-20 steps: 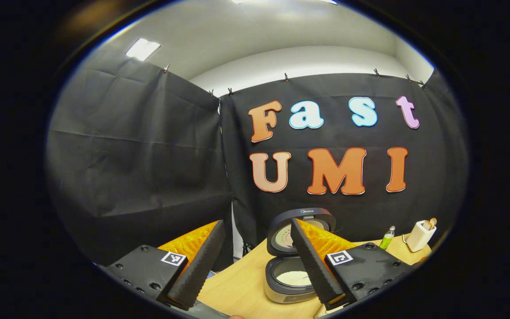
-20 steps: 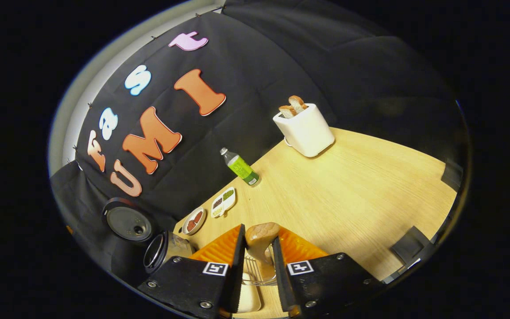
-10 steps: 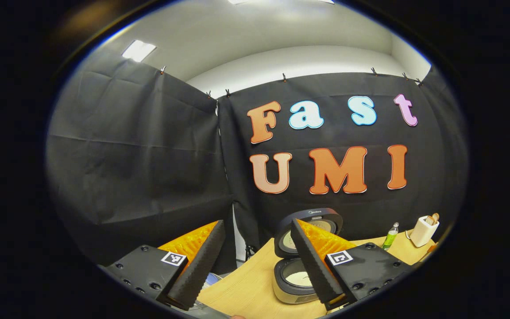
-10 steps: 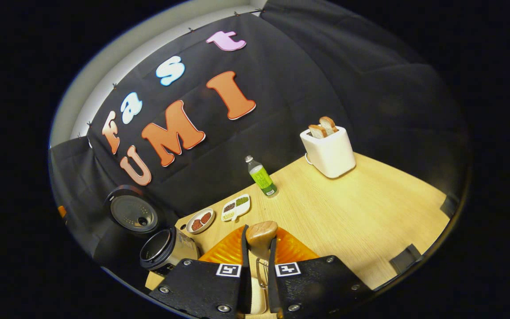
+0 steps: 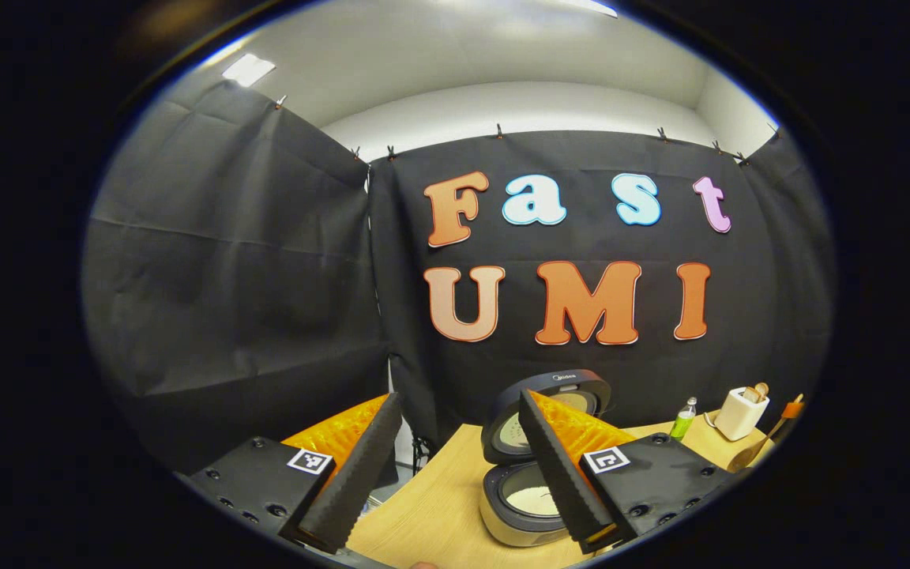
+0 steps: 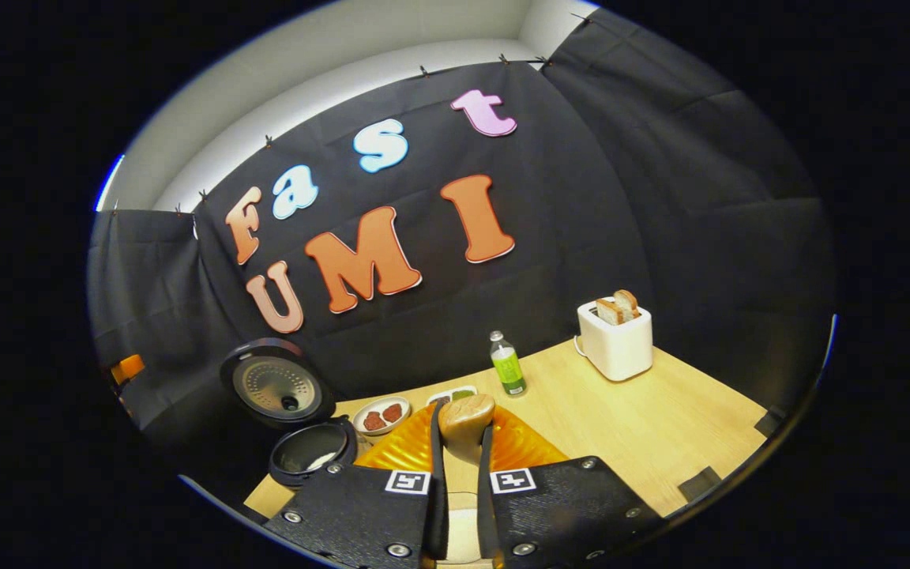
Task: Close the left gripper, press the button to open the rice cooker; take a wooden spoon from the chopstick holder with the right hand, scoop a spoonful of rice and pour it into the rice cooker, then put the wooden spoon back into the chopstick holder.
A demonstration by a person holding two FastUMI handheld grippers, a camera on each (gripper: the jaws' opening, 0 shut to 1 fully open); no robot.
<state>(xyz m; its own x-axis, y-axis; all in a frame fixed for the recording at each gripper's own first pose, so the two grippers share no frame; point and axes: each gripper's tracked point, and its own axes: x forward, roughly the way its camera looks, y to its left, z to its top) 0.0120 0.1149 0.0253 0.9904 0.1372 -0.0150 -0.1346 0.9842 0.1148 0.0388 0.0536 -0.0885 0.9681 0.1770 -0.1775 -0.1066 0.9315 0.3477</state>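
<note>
While the left tongs hung with fingers wide apart and nothing between them, the right tongs were clamped on the wooden spoon, both fingers pressing its handle, its rounded end sticking up past the fingertips.

The left gripper view had the rice cooker straight ahead on the table, lid raised, white rice in the pot, partly hidden behind one finger. Far right in that view: green bottle, white toaster and the spoon's far end at the edge.

The right gripper view gave more: the cooker low left of the tongs with its lid upright, a small dish with dark red pieces just beside it, a divided tray partly behind the spoon, the bottle, the toaster with two bread slices, and a pale object under the tongs, hard to identify.

Versus a second ago: right tongs were open around the spoon with a wire holder below; they've since closed on it and lifted, and the view levelled out. Left tongs kept the same opening and drifted slightly. The cooker stayed well apart from both tongs.
</note>
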